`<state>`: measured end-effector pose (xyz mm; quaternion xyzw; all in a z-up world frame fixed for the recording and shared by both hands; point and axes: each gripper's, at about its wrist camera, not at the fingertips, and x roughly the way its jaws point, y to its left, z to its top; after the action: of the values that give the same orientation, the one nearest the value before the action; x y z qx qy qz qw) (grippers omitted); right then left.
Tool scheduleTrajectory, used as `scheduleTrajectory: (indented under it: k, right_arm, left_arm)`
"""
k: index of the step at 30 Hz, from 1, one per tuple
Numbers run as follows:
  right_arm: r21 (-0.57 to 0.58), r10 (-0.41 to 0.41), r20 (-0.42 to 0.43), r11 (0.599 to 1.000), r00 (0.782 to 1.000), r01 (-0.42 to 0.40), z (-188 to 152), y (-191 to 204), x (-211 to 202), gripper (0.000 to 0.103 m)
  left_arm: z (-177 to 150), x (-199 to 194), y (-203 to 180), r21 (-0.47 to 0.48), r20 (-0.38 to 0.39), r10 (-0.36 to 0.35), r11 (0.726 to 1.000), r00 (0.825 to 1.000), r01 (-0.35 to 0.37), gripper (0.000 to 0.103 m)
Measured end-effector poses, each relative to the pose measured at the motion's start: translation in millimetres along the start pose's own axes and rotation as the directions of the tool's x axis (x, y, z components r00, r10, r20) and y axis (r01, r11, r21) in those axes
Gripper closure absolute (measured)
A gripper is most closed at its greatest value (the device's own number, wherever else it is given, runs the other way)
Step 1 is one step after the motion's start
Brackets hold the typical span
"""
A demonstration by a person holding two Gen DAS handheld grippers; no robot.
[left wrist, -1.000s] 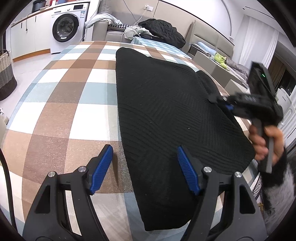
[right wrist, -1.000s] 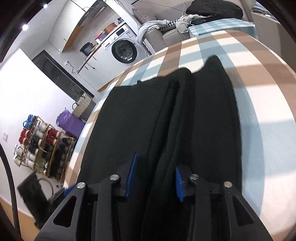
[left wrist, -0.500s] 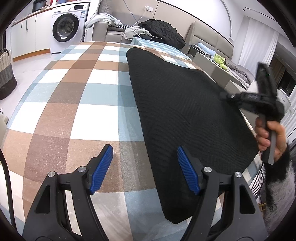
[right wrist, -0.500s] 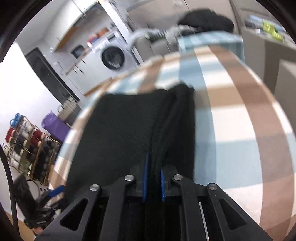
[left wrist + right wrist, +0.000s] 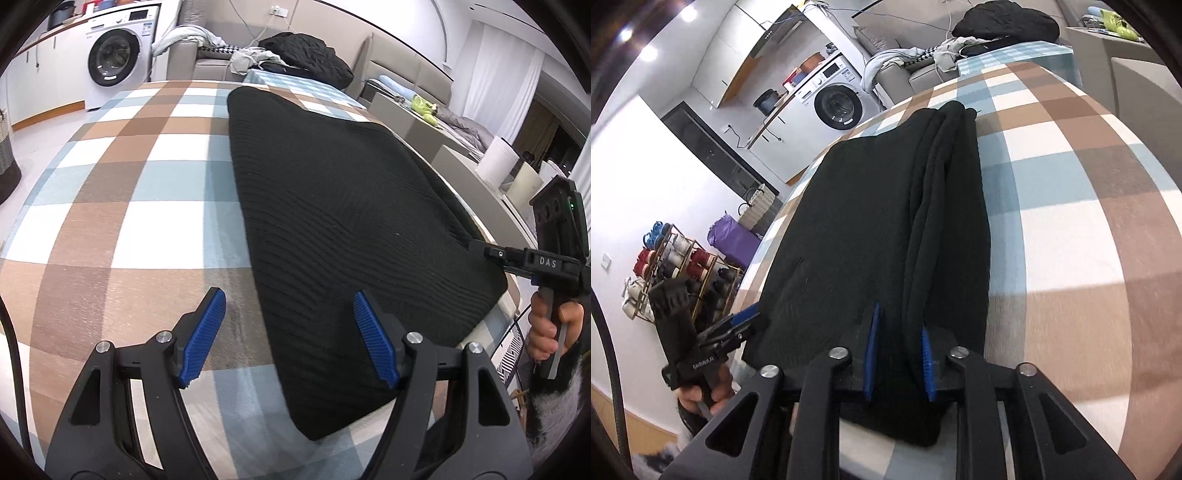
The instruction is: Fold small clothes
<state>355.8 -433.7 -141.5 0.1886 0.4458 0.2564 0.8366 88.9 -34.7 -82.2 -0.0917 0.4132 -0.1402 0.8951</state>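
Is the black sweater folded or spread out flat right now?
Partly folded: the black sweater shows stacked layered edges along its right side on the checked tablecloth.

We see a washing machine against the far wall, with a grey sofa beside it heaped with a black jacket and pale laundry. From the right wrist view, we also make out a shoe rack and a purple bag on the floor, left of the checked tablecloth.
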Motion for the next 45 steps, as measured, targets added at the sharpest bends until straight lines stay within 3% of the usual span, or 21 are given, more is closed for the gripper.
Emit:
scheduleTrajectory:
  k: [6, 9, 11, 13, 14, 16, 18, 21, 24, 27, 28, 30, 31, 33, 36, 45]
  right_arm:
    - [-0.023, -0.017, 0.001, 1.000, 1.000, 0.017, -17.5, 8.5, -12.5, 0.076]
    - [-0.037, 0.010, 0.008, 0.999, 1.000, -0.010, -18.7, 7.9, -17.2, 0.075]
    - [-0.041, -0.003, 0.004, 0.999, 1.000, 0.003, -19.5, 7.4, -14.3, 0.075]
    - [-0.055, -0.018, 0.005, 0.998, 1.000, 0.019, -18.7, 10.4, -13.4, 0.075]
    - [-0.061, -0.019, 0.014, 0.998, 1.000, 0.020, -17.2, 11.4, -14.5, 0.075]
    - [-0.067, -0.026, 0.037, 0.997, 0.999, 0.028, -16.7, 13.9, -21.5, 0.068]
    - [-0.068, -0.047, 0.050, 0.996, 0.998, 0.050, -16.2, 13.7, -27.3, 0.047]
    - [-0.080, -0.063, 0.070, 0.994, 0.996, 0.068, -19.7, 14.4, -31.7, 0.041]
    - [-0.090, -0.039, 0.049, 0.995, 0.998, 0.044, -24.8, 16.6, -25.2, 0.041]
    - [-0.125, -0.063, 0.055, 0.990, 0.996, 0.070, -26.9, 22.7, -16.6, 0.042]
    - [-0.133, -0.070, 0.056, 0.988, 0.996, 0.077, -27.0, 23.9, -14.2, 0.045]
    - [-0.150, -0.086, 0.055, 0.984, 0.995, 0.094, -27.8, 26.3, -8.8, 0.065]
    - [-0.159, -0.101, 0.056, 0.981, 0.993, 0.109, -28.1, 26.9, -6.9, 0.067]
    - [-0.167, -0.106, 0.063, 0.979, 0.992, 0.115, -28.0, 26.2, -4.9, 0.073]
    - [-0.182, -0.118, 0.053, 0.975, 0.992, 0.125, -25.5, 27.6, 1.4, 0.076]
    - [-0.173, -0.132, 0.044, 0.975, 0.990, 0.138, 10.8, 31.7, 33.0, 0.076]
  left_arm:
    - [-8.8, -3.3, -8.9, 0.025, -0.007, -0.022, 0.999, 1.000, 0.022, 0.036]
    - [-12.6, -5.5, -10.3, 0.030, -0.010, -0.036, 0.999, 0.999, 0.036, 0.047]
    - [-12.6, -5.0, -10.1, 0.035, -0.006, -0.020, 0.999, 1.000, 0.020, 0.065]
    - [-11.9, -5.4, -7.9, 0.030, -0.006, -0.021, 0.999, 1.000, 0.021, 0.076]
    - [-11.1, -6.9, -5.5, 0.020, -0.004, -0.026, 0.999, 1.000, 0.026, 0.077]
    - [-10.6, -7.8, -1.8, 0.002, -0.008, -0.033, 0.999, 0.999, 0.033, 0.077]
    - [-12.6, -9.0, 0.5, -0.015, -0.011, -0.043, 0.999, 0.999, 0.043, 0.076]
    - [-14.4, -11.3, 1.5, -0.027, -0.030, -0.044, 0.999, 0.999, 0.043, 0.069]
    - [-17.4, -15.1, -0.3, -0.027, -0.041, -0.061, 0.998, 0.997, 0.060, 0.051]
    - [-20.7, -16.5, -6.1, -0.005, -0.034, -0.057, 0.998, 0.998, 0.057, 0.048]
    - [-21.1, -16.0, -8.6, 0.004, -0.031, -0.055, 0.998, 0.998, 0.055, 0.049]
    - [-21.7, -14.7, -12.5, 0.017, -0.025, -0.038, 0.999, 0.999, 0.038, 0.061]
    - [-21.6, -14.0, -13.8, 0.028, -0.019, -0.019, 0.999, 1.000, 0.019, 0.071]
    - [-20.4, -13.8, -14.6, 0.040, -0.016, -0.015, 0.999, 1.000, 0.016, 0.080]
    - [-16.3, -12.7, -13.7, 0.045, -0.018, -0.014, 0.999, 1.000, 0.015, 0.081]
    - [17.2, 5.7, -5.8, 0.073, 0.001, 0.080, 0.994, 0.997, -0.080, 0.081]
